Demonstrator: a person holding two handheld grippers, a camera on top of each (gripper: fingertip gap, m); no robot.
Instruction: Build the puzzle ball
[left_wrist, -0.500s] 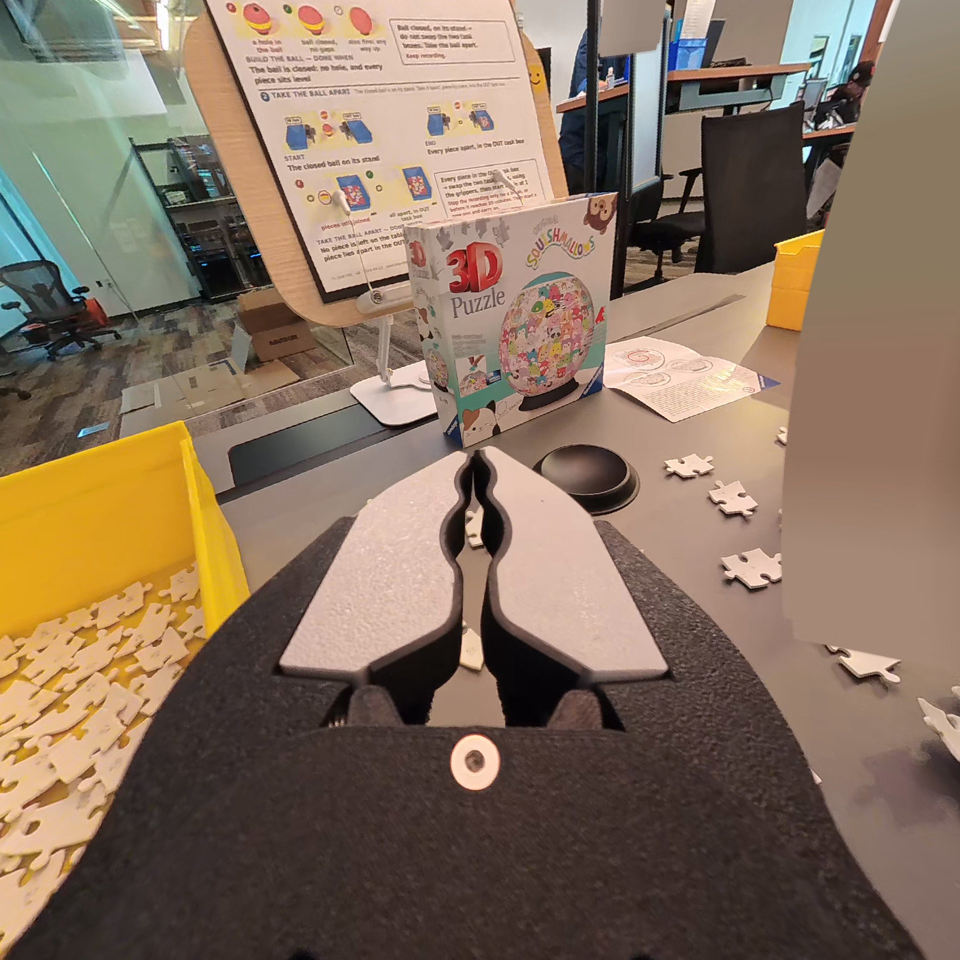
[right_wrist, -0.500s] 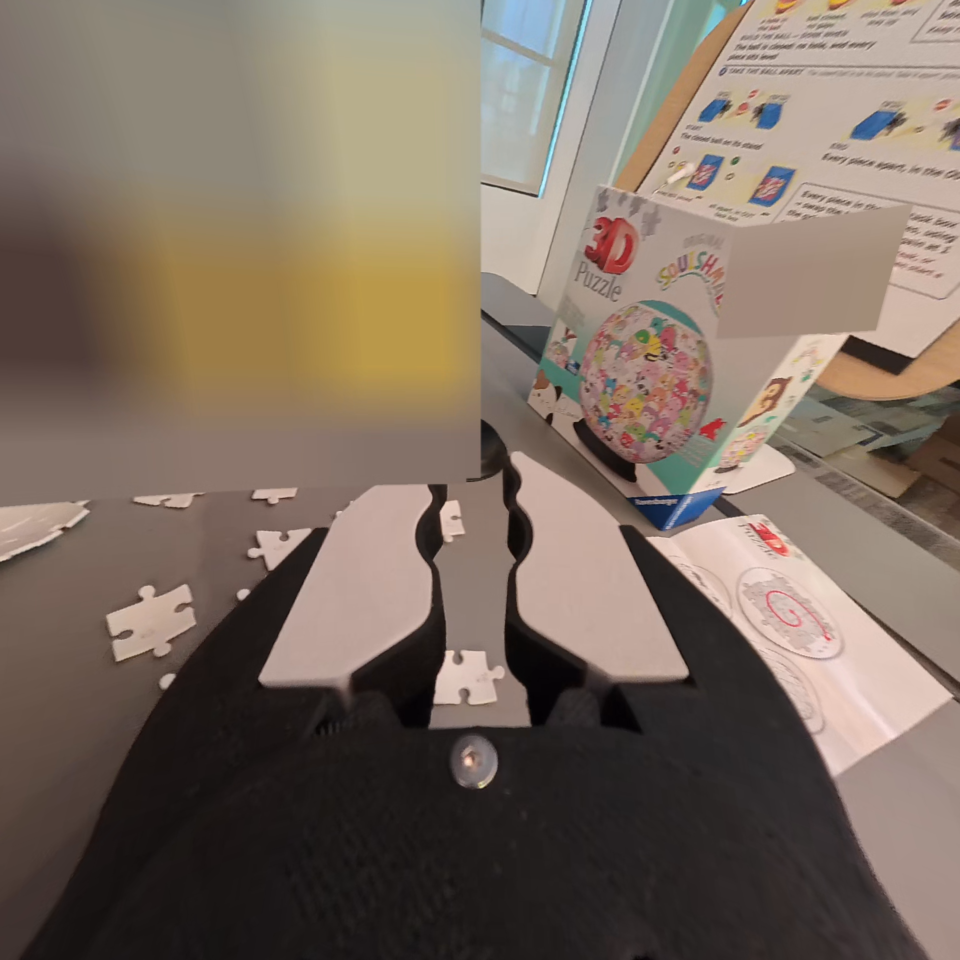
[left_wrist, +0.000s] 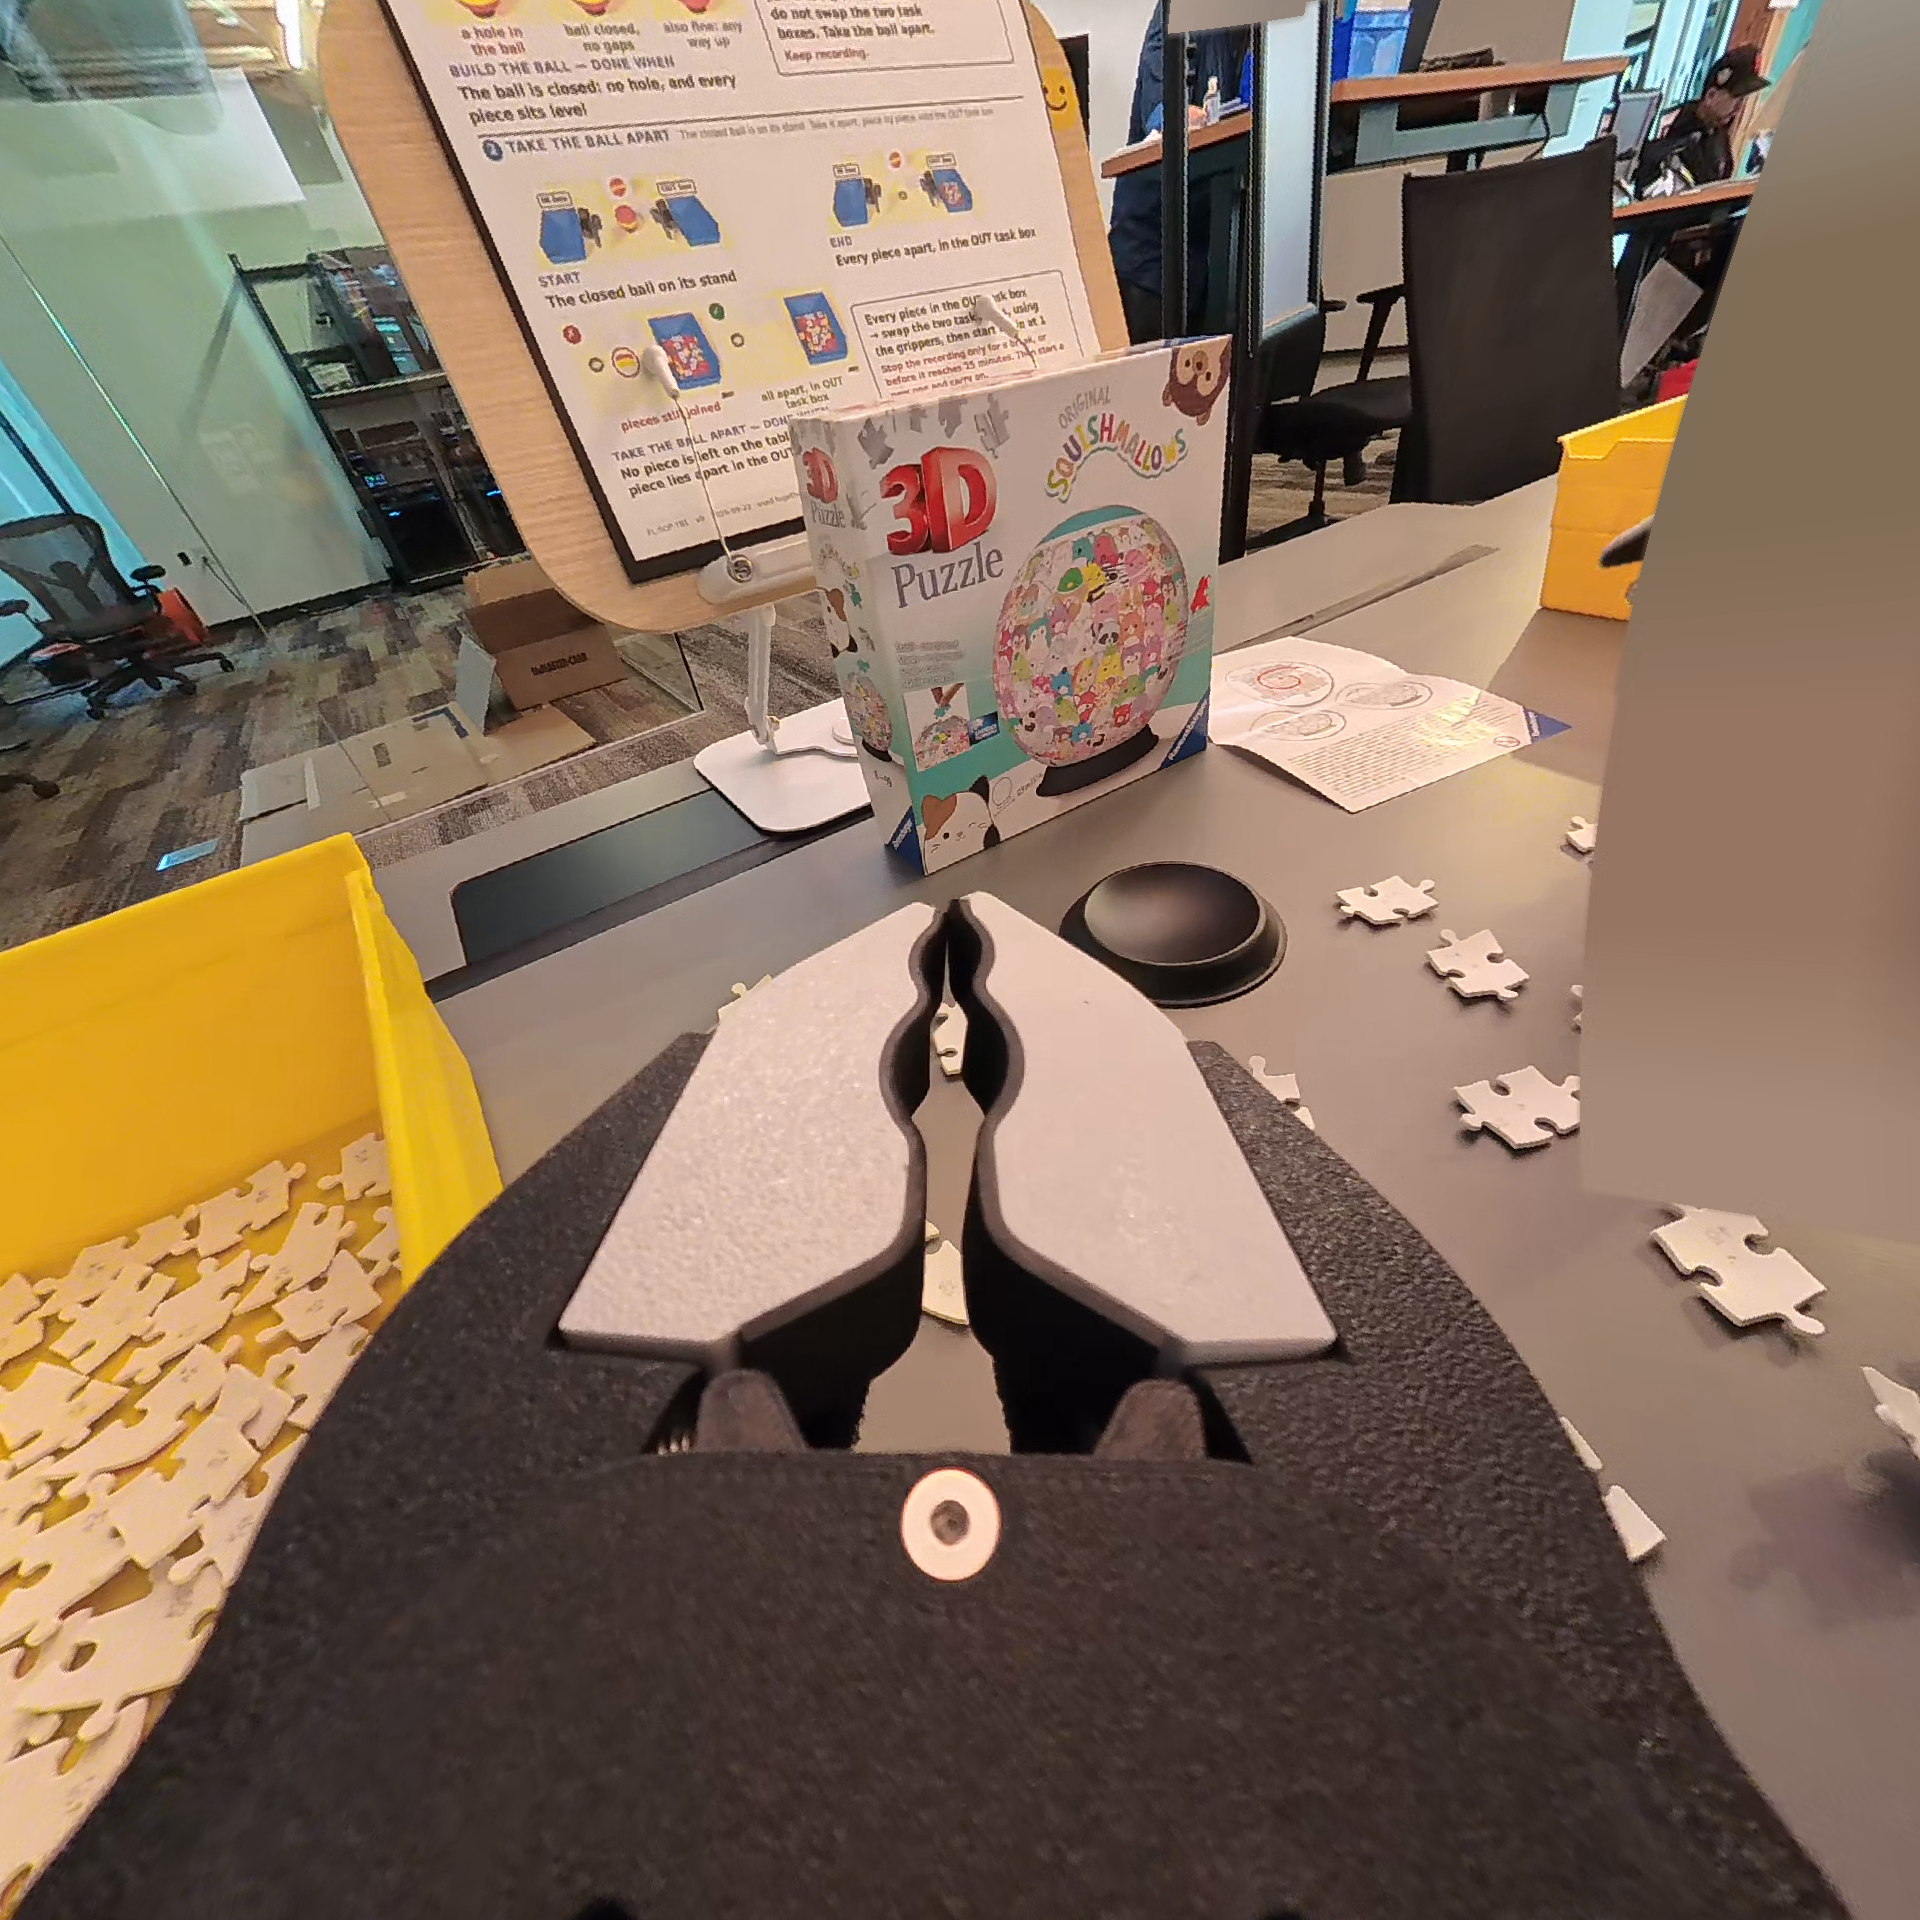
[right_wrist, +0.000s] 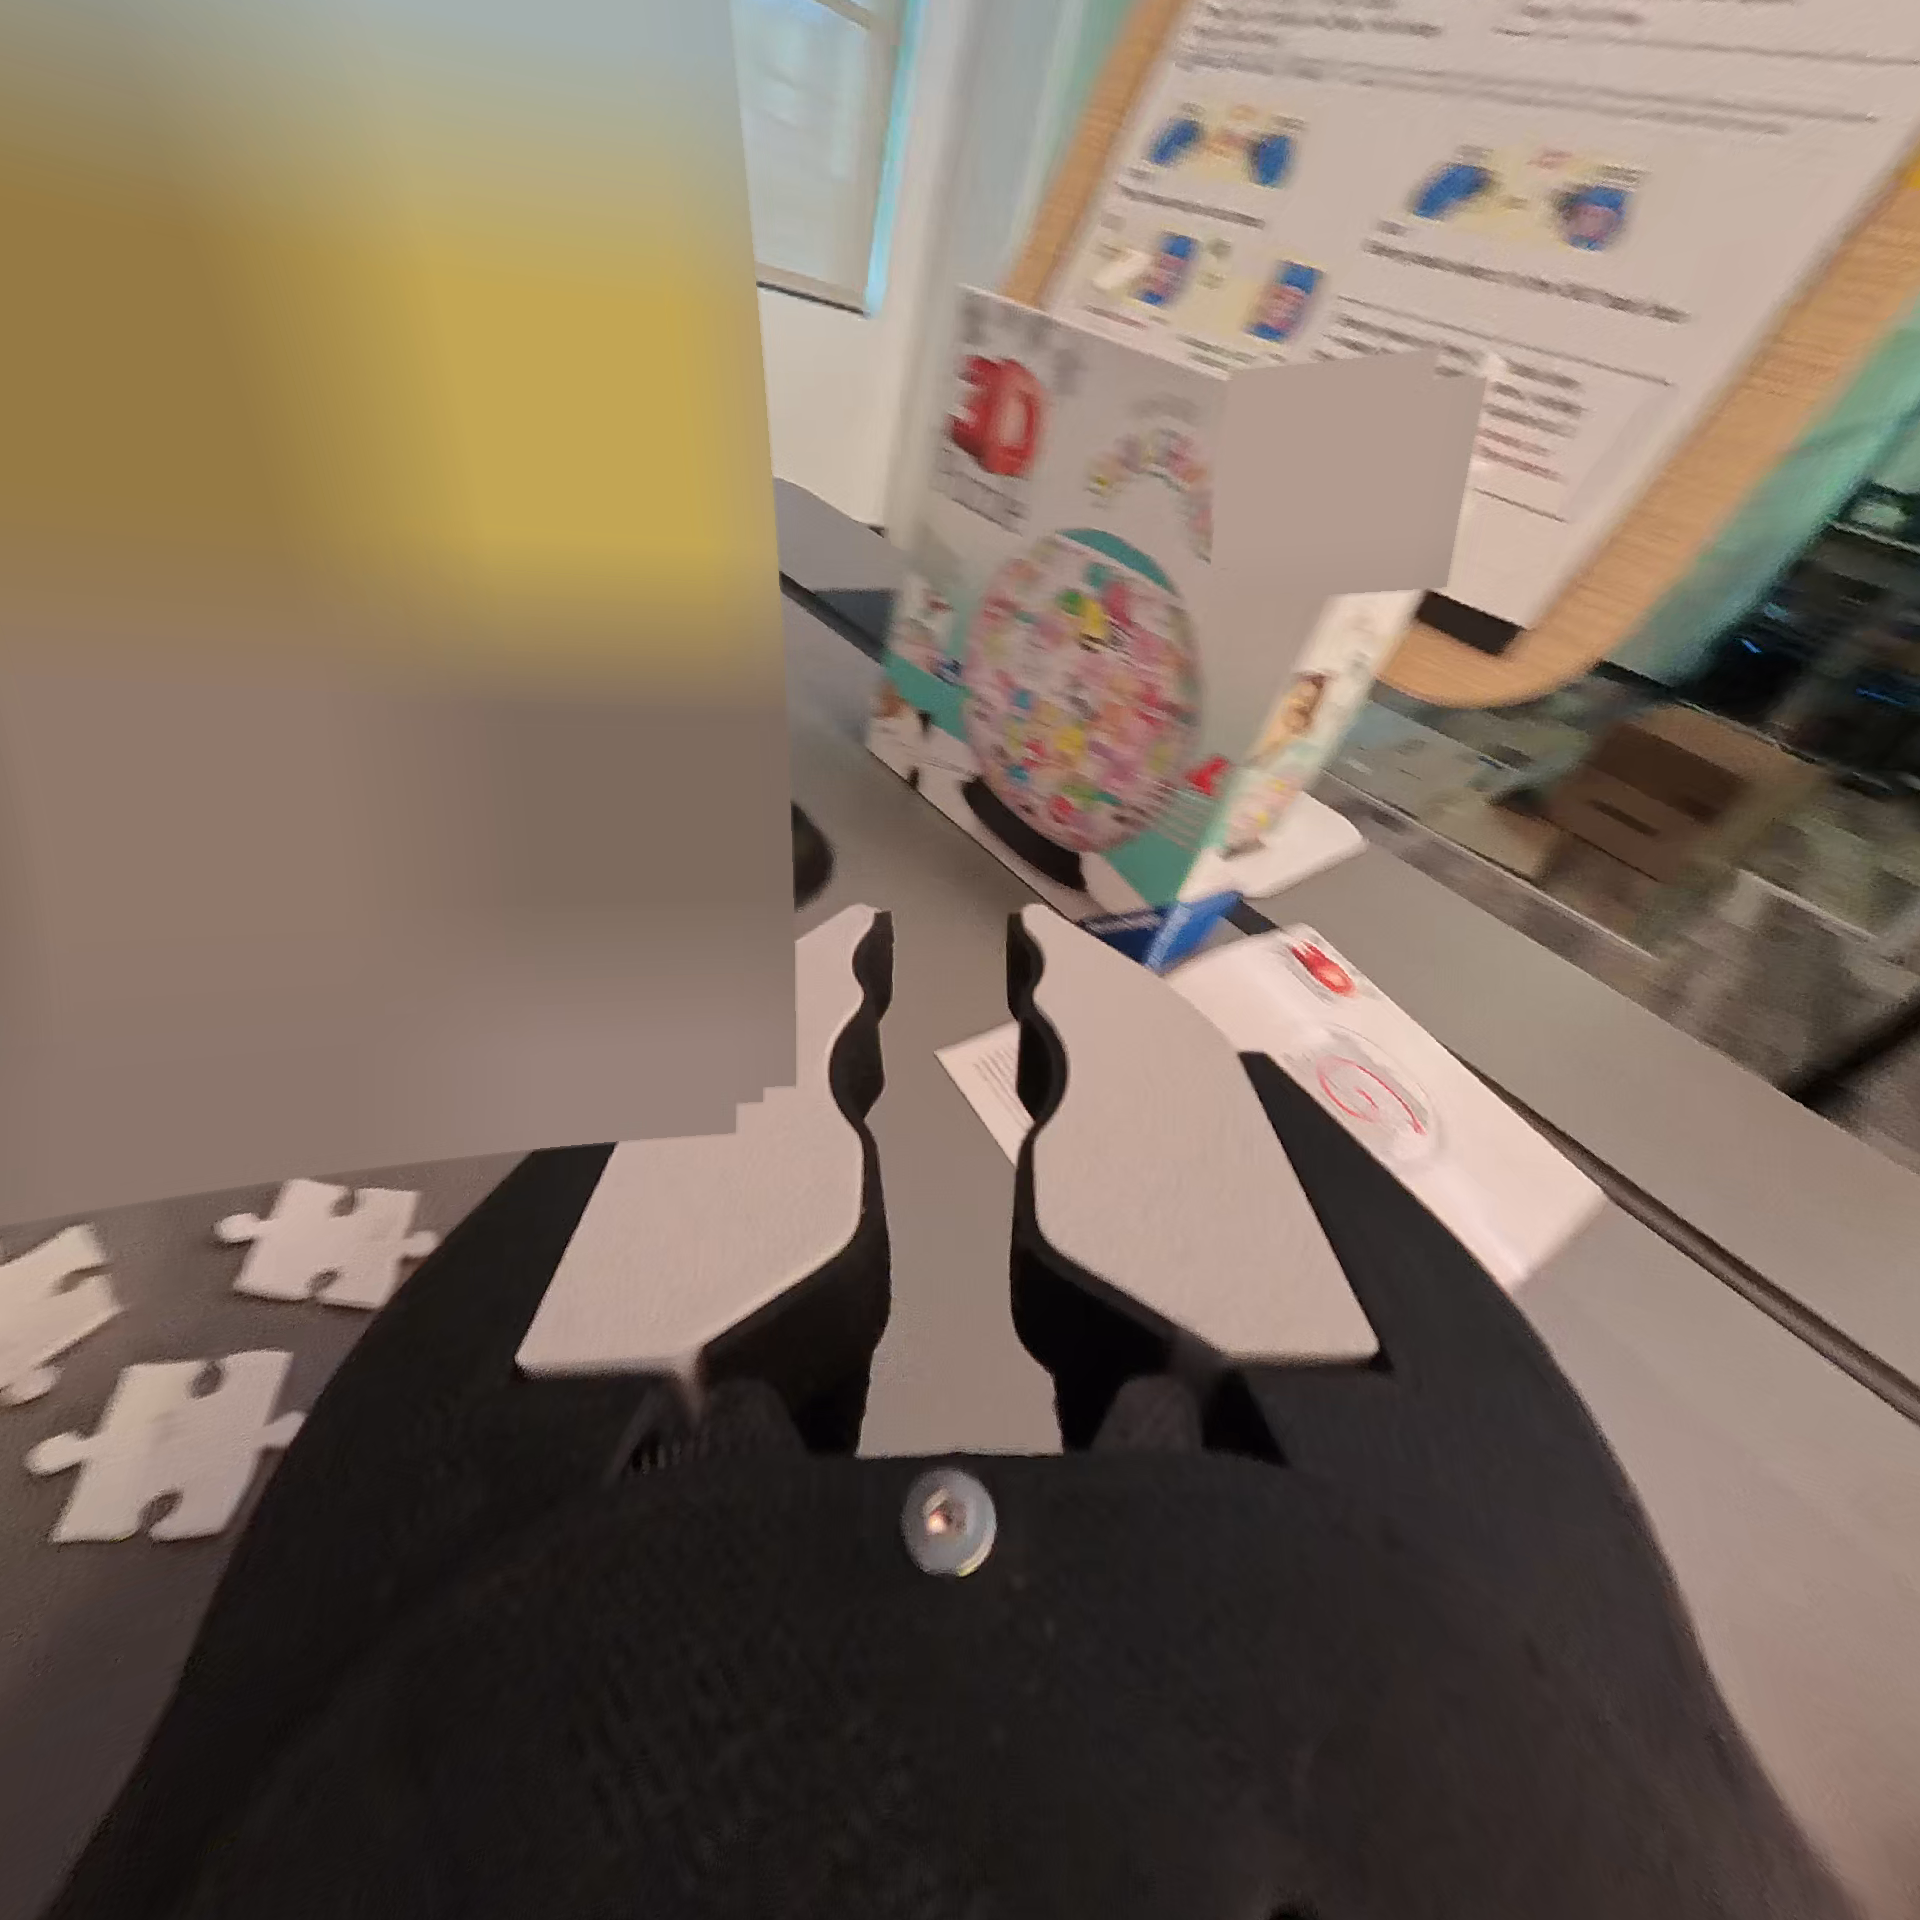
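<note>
Yellow bin (left_wrist: 223, 1039) on the left holds loose white puzzle pieces (left_wrist: 187, 1351); left gripper (left_wrist: 948, 920) beside it is closed, empty. Puzzle box (left_wrist: 1013, 613), black stand (left_wrist: 1174, 930), more scattered pieces (left_wrist: 1517, 1107) on the grey table (left_wrist: 1403, 1247). Right gripper (right_wrist: 951, 925) slightly open, empty
</note>
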